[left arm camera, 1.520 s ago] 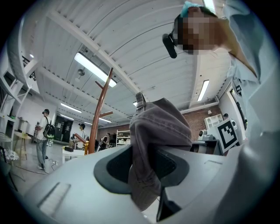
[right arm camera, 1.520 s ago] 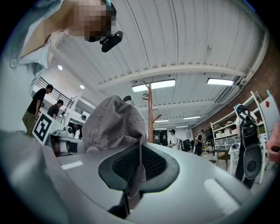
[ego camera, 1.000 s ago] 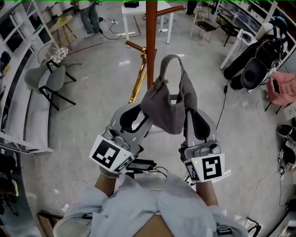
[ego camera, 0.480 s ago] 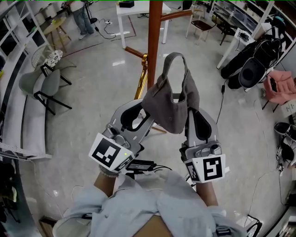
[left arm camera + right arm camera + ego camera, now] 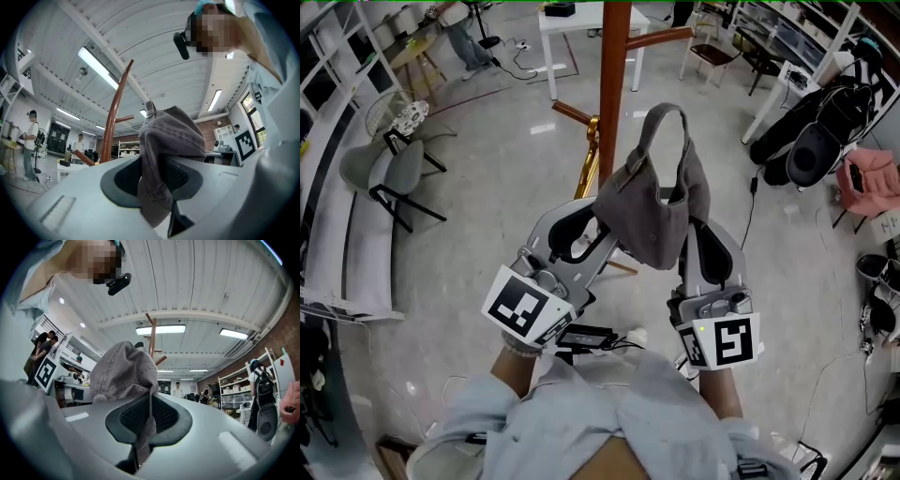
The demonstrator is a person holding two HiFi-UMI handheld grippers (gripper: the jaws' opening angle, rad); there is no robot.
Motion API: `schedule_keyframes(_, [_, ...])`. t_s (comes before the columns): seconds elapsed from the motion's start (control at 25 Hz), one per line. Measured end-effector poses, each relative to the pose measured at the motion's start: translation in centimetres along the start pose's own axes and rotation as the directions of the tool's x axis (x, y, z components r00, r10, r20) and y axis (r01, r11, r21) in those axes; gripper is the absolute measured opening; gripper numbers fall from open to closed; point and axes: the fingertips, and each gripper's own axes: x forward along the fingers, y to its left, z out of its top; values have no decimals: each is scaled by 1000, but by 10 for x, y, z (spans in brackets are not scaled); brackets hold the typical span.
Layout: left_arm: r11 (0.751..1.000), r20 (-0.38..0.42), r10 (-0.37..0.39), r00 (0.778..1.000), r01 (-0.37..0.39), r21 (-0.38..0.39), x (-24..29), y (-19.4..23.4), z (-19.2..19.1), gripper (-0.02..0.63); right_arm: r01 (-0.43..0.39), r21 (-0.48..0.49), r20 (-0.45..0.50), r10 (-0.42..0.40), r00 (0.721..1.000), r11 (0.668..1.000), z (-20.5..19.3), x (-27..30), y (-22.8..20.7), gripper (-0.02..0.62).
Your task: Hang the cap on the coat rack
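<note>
A grey cap (image 5: pixel 652 206) hangs between my two grippers in the head view, its back strap looped upward. My left gripper (image 5: pixel 598 236) is shut on the cap's left edge, and my right gripper (image 5: pixel 692 234) is shut on its right edge. The brown wooden coat rack (image 5: pixel 612 89) stands just beyond the cap, with pegs (image 5: pixel 575 112) sticking out left and right. The left gripper view has cap fabric (image 5: pixel 161 159) pinched in the jaws, the rack (image 5: pixel 117 110) behind. In the right gripper view the cap (image 5: pixel 124 371) is clamped too, the rack's top (image 5: pixel 152 336) peeping above it.
A gold stand (image 5: pixel 586 173) leans at the rack's base. Grey chairs (image 5: pixel 389 173) sit at the left, a white table (image 5: pixel 591 33) behind the rack, golf bags (image 5: pixel 820 131) at the right. Cables (image 5: pixel 750 220) run over the glossy floor. People stand at the far back.
Both grippers have carried the cap a little up and to the right, closer to the coat rack. The grip on the cap is unchanged.
</note>
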Motion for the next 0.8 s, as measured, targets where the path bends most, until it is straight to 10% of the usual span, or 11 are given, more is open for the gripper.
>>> schedule_keyframes(0.8, [997,15,78,997,-79,16,70,20,32,121,-88,37,15,87,996,995,29,55,-64,15])
